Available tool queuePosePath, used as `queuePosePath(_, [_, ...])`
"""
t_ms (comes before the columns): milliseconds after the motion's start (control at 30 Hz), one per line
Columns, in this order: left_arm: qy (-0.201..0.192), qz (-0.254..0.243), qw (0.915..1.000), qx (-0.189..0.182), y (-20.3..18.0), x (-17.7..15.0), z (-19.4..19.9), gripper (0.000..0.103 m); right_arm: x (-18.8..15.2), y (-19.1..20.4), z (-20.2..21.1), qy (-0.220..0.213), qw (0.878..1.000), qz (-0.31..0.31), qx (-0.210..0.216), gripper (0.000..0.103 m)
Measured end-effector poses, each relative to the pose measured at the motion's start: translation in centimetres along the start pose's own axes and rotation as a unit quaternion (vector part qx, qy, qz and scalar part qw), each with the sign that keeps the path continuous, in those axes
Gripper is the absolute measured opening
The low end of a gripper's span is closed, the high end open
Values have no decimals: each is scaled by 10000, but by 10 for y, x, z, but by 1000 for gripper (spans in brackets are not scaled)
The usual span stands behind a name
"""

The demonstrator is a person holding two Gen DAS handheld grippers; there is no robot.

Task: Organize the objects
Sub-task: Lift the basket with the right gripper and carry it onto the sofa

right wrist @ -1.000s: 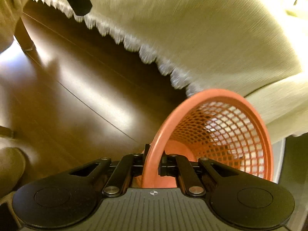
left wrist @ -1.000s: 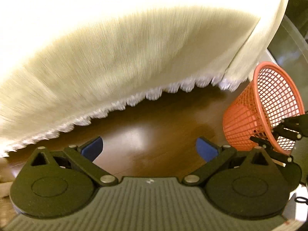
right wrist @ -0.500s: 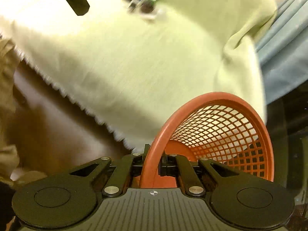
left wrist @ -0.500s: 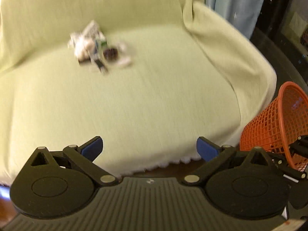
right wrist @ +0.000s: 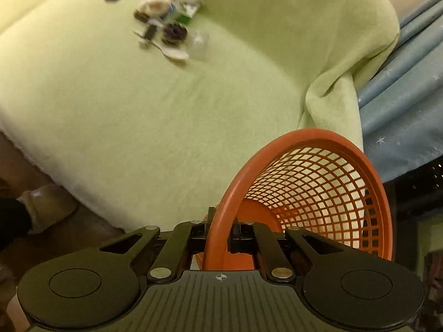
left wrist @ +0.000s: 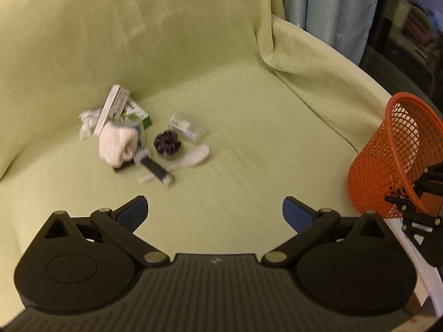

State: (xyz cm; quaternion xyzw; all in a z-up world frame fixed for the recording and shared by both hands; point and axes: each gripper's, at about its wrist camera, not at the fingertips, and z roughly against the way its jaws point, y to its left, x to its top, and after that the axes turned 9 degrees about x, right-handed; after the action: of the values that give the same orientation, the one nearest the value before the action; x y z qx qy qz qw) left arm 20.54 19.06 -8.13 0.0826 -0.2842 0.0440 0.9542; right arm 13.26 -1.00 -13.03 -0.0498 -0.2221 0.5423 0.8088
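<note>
The right hand-held gripper (right wrist: 220,235) pinches the orange basket (right wrist: 318,182) by its rim, ready to receive clutter (left wrist: 144,141); the left hand-held gripper (left wrist: 214,211) hangs wide open, free to pick.

A pale green throw (left wrist: 249,144) covers the sofa; blue starred curtains (left wrist: 326,8) hang behind.

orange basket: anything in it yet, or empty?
Empty. The right wrist view looks straight into the orange basket: bare mesh and bare bottom. The right claw is clamped on its rim.
</note>
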Motion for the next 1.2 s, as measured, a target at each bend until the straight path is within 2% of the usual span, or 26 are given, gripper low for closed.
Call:
queuePosePath(133, [12, -75, 9999, -117, 25, 10, -37, 101, 31, -10, -34, 169, 9991, -354, -134, 2])
queuePosePath(200, [-35, -70, 9998, -179, 31, 14, -53, 101, 36, -18, -48, 216, 9985, -480, -147, 2])
queuePosePath(267, [-239, -265, 9993, -81, 29, 15, -65, 101, 38, -22, -57, 255, 9979, -559, -191, 2])
queuePosePath(333, [-327, -249, 9989, -207, 27, 13, -77, 101, 39, -23, -59, 272, 9978, -548, -273, 2])
queuePosePath(667, [-705, -82, 9941, -815, 6, 3, -124, 101, 37, -7, -63, -282, 9945, -523, -860, 3])
queuePosePath(833, [-883, -104, 9913, -971, 11, -14, -121, 101, 42, 6, -73, -273, 9915, -446, -1193, 3])
queuePosePath(1033, [-929, -265, 9911, -920, 25, -39, -95, 101, 67, 26, -91, 146, 9839, -527, -1702, 3])
queuePosePath(1200, [-987, -233, 9897, -1013, 43, -51, -75, 101, 79, 50, -107, 445, 9767, -328, -2074, 3])
